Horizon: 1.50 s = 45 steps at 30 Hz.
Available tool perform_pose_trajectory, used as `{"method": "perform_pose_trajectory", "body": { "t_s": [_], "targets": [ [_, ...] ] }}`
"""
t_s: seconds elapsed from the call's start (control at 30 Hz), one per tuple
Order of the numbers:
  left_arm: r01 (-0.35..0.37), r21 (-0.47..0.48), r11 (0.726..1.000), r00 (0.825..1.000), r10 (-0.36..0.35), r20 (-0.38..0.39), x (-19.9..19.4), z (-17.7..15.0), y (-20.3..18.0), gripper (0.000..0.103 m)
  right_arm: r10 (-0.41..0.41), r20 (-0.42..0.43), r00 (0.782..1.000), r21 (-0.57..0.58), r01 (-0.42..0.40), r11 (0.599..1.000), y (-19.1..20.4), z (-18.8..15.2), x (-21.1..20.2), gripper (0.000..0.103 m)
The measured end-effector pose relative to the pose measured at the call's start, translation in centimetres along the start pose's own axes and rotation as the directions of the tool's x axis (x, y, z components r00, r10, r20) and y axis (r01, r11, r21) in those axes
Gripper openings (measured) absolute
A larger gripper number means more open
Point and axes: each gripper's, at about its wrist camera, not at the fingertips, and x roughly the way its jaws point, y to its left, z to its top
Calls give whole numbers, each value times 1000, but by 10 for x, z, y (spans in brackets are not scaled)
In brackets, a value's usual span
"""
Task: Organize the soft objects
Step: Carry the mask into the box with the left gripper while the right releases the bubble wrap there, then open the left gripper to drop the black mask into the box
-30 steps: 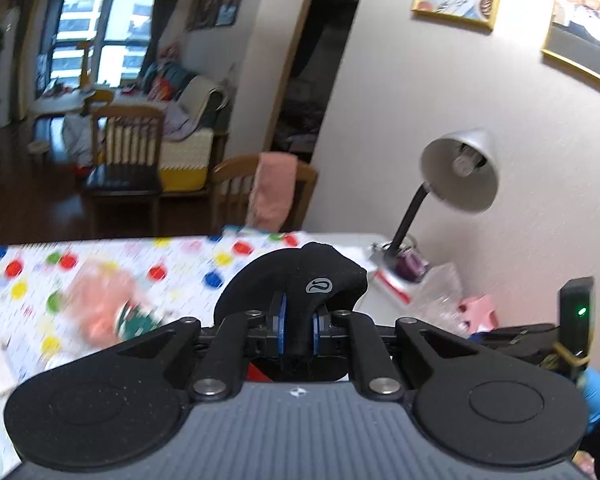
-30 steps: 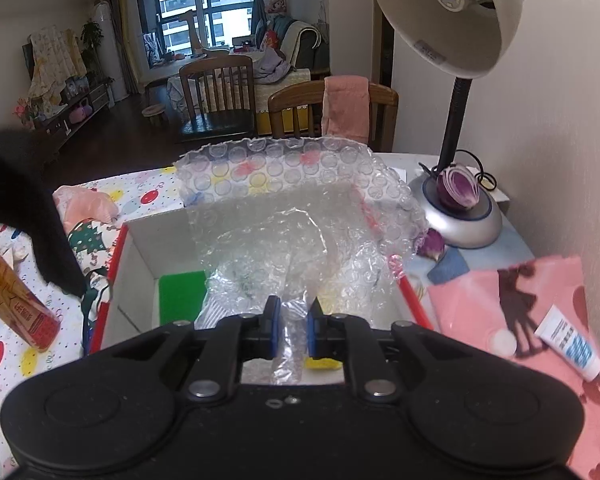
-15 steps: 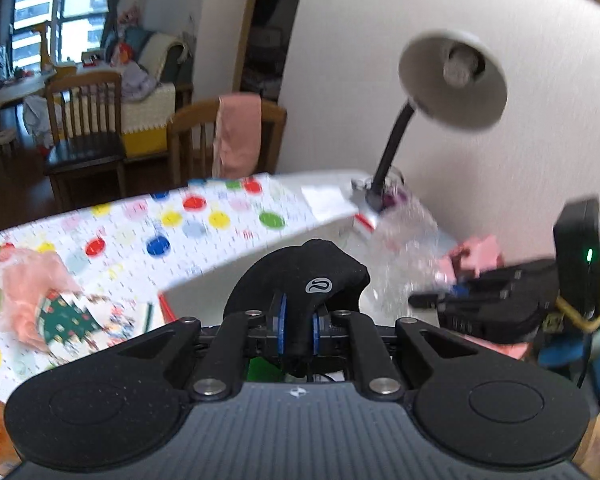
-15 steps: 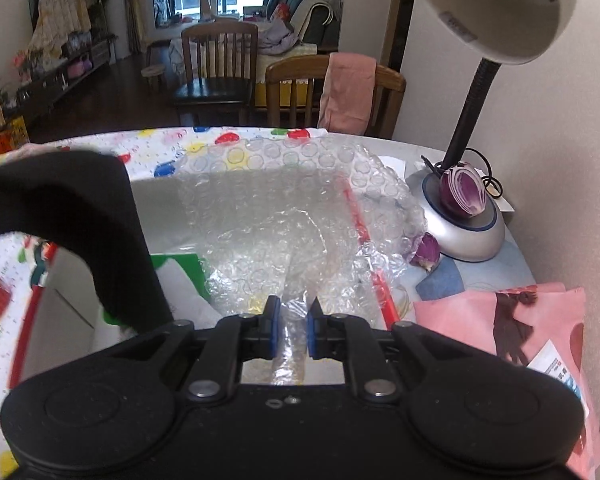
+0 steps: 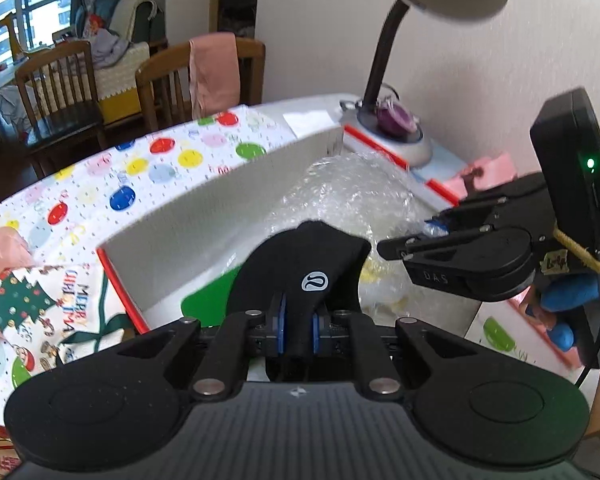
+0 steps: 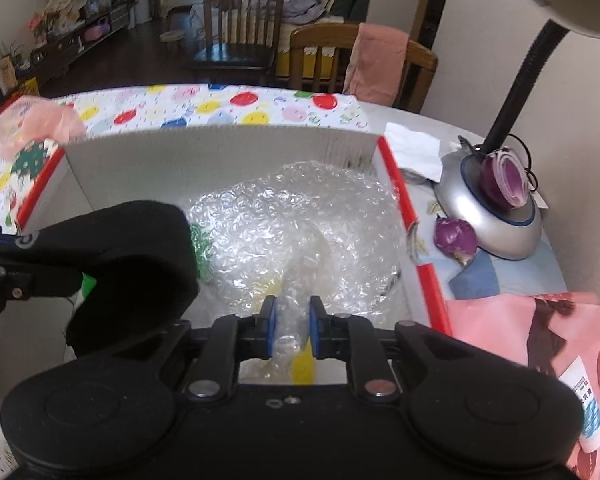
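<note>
While the box (image 6: 220,152) is hovered over, a black cloth (image 5: 300,264) is pinched by the left tool (image 5: 298,330), its length pointing forward. Bubble wrap (image 6: 300,232) is gripped by the right tool (image 6: 292,330).

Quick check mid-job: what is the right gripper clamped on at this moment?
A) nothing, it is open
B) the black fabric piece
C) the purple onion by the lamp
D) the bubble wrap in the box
D: in the right wrist view the right gripper pinches a fold of bubble wrap inside the box; the black fabric piece sits in the left gripper.
</note>
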Motion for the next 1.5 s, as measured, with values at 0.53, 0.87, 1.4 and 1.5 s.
{"method": "perform_pose_trajectory", "body": {
  "t_s": [0.53, 0.87, 1.4, 1.5],
  "targets": [
    [21, -17, 1000, 993, -23, -113, 28, -11, 3, 12, 58, 20, 998, 51, -59, 997, -8, -11, -13, 42],
    [38, -38, 999, 995, -41, -94, 19, -14, 6, 20, 45, 56, 997, 76, -49, 996, -12, -16, -31, 63],
    [55, -62, 997, 998, -55, 8, -25, -18, 7, 73, 46, 168, 985, 108, -65, 992, -2, -16, -86, 90],
    [66, -79, 995, 997, -64, 31, -37, -20, 12, 74, 58, 191, 980, 112, -80, 990, 3, -15, -99, 95]
  ]
}}
